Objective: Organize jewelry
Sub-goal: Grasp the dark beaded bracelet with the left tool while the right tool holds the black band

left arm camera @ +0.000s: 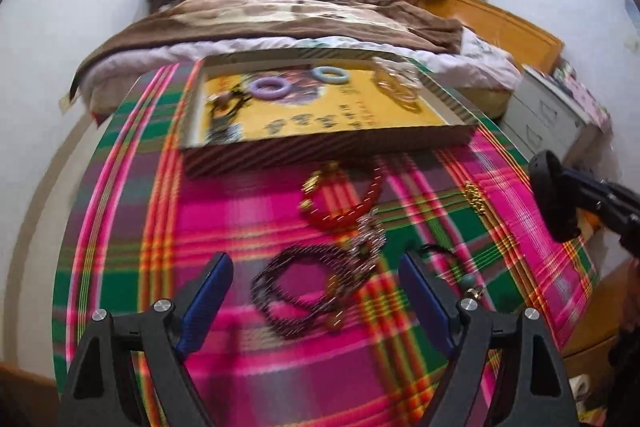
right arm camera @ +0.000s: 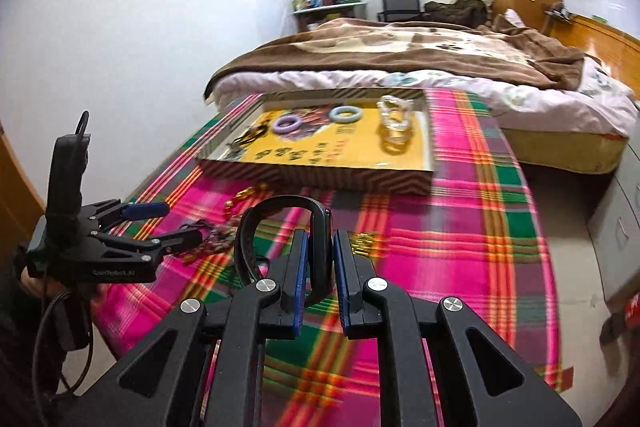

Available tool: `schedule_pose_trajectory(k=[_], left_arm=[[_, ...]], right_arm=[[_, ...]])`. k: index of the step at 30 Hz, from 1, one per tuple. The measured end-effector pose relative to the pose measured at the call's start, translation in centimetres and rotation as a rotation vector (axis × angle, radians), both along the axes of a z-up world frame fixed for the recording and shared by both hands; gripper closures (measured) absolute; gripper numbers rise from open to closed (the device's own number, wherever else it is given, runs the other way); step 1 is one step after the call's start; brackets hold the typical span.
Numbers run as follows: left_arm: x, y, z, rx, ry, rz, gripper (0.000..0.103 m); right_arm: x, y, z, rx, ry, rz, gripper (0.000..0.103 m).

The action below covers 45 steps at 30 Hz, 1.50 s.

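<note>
The right hand-held gripper [right arm camera: 321, 263] was clamped on a black watch [right arm camera: 320, 227], its strap arching leftward above the desk [right arm camera: 460, 247]. The left hand-held gripper [left arm camera: 312, 281] gaped wide around a dark beaded bracelet [left arm camera: 300, 291] lying flat.

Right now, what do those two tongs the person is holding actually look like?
Both are matte black, angular frames with triangular cut-outs and round silver bolt heads. The left tongs and right tongs each end in two flat fingers faced with ribbed blue pads. The left one carries faint white lettering, too blurred to read, and black cables trail below.
</note>
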State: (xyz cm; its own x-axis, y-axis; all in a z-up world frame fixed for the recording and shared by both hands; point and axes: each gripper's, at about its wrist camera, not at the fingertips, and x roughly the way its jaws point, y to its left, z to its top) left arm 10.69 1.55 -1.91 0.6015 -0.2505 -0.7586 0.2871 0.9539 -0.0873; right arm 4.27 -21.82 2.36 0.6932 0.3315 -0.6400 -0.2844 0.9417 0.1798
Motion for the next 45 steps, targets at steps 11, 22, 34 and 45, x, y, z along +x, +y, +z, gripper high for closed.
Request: schedule_pose_trajectory(k=[11, 22, 34, 45], left_arm=[[2.0, -4.7, -1.5, 0.127, 0.028, -0.056, 0.04], [2.2, -5.7, -1.7, 0.164, 0.033, -0.068, 0.09], [2.2, -3.5, 1.7, -0.06, 0.026, -0.073, 0.095], [4.3, -1.1, 5.1, -0.104, -0.036, -0.007, 0.095]], right_arm=[[0.2, -2.9, -1.2, 0.056, 0.026, -0.033, 0.09], [0.4, -3.4, -1.7, 0.068, 0.032, -0.031, 0.09], [0.5, -3.2, -1.3, 0.068, 0.022, -0.037, 0.09], [3.4, -1.7, 1.7, 0.027, -0.031, -0.038, 0.09]])
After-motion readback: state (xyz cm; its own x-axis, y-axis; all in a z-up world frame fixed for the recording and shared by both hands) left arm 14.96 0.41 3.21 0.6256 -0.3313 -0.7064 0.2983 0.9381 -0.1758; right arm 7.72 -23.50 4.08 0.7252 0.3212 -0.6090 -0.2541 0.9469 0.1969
